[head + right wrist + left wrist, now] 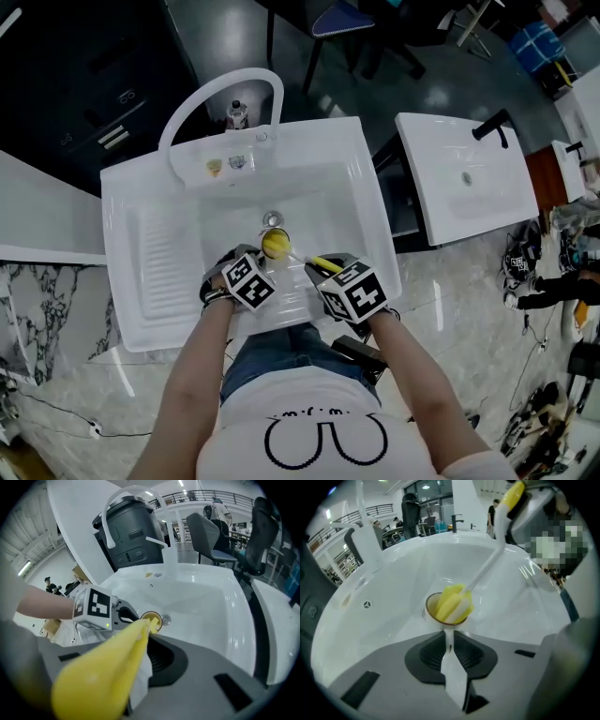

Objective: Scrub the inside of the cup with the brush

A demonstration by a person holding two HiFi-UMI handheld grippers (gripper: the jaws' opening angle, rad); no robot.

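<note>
I am holding the left gripper (450,651) clamped on a thin white part of the cup (431,607). The cup is hanging over the middle of the sink (141,197) basin, just in front of the drain (272,219) and nearer the front edge. The yellow-and-white head of the brush (453,603) is sitting inside the cup's gold-rimmed mouth. Its white stem is running up and right to the yellow handle, where the right gripper (143,658) is squeezing it between its jaws.
</note>
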